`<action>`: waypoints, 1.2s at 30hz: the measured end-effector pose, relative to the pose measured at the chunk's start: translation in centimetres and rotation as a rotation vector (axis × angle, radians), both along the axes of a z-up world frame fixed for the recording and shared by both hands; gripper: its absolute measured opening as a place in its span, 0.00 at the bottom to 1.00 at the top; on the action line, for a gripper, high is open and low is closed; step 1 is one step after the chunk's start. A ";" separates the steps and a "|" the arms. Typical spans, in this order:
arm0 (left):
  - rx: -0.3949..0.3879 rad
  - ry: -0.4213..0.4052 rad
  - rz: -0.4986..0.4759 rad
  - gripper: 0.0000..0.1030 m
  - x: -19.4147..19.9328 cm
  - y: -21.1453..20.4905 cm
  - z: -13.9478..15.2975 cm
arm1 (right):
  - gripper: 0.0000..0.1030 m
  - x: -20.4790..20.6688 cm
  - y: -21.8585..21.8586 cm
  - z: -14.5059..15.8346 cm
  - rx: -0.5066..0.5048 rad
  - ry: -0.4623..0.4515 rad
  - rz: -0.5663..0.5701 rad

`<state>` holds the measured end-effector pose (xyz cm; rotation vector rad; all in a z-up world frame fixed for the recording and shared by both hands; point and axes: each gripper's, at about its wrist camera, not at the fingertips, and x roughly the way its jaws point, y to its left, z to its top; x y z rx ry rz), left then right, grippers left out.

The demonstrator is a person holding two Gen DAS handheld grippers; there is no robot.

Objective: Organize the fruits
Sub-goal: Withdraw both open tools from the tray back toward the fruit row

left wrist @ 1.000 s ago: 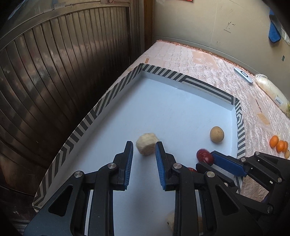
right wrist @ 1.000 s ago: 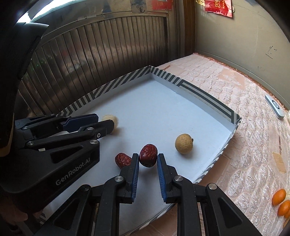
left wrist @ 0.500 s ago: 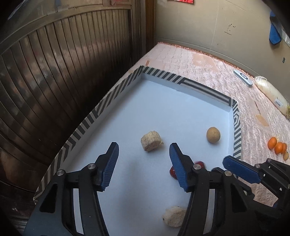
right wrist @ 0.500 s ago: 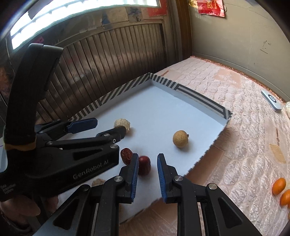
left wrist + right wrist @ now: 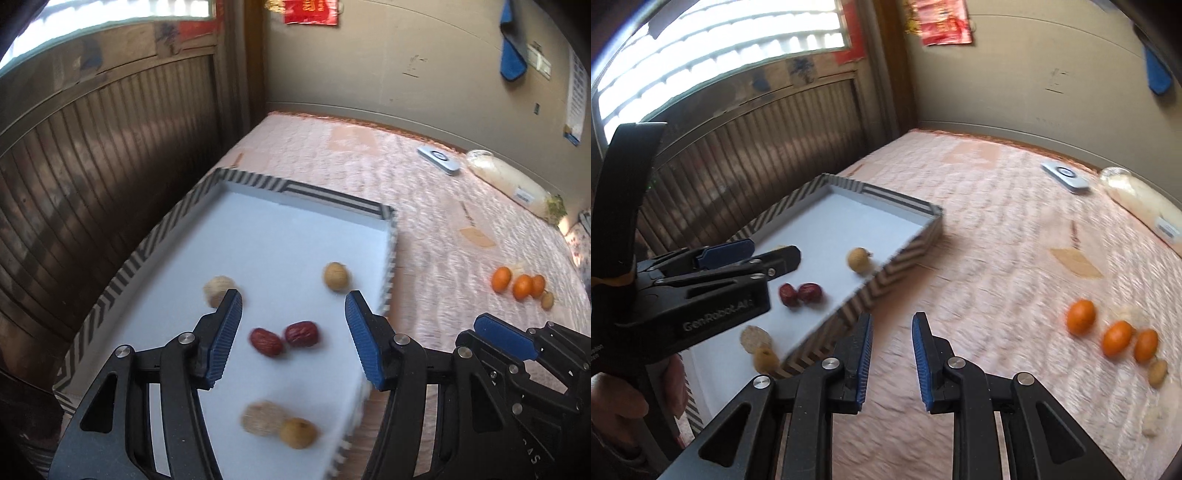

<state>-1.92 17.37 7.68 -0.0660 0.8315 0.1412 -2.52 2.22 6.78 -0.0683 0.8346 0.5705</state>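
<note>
A white tray (image 5: 303, 240) with a striped rim holds two red dates (image 5: 284, 338), a tan round fruit (image 5: 335, 276), a pale chunk (image 5: 216, 290), and another pale chunk with a tan fruit (image 5: 279, 426) at the near end. My left gripper (image 5: 293, 338) is open and empty above the dates. My right gripper (image 5: 890, 354) is open and empty over the pink quilt, right of the tray (image 5: 849, 218). Three orange fruits (image 5: 1112, 334) lie on the quilt to its right, with a small tan fruit (image 5: 1158, 373) beside them.
The pink quilt (image 5: 997, 221) covers the bed. A grey remote (image 5: 1065, 175) and a white bag (image 5: 1141, 203) lie at the far right. A dark wooden panel (image 5: 92, 166) stands along the tray's left side. A pale bit (image 5: 1154, 421) lies on the quilt.
Both grippers have pulled back and up from the tray. The right gripper let go of the date, which now lies beside the other, and swung right over the quilt. The left gripper opened wide.
</note>
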 end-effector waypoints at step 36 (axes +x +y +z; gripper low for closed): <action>-0.031 0.114 -0.421 0.57 7.7 -19.4 -4.0 | 0.27 -1.8 -21.1 -1.9 0.002 0.069 -0.401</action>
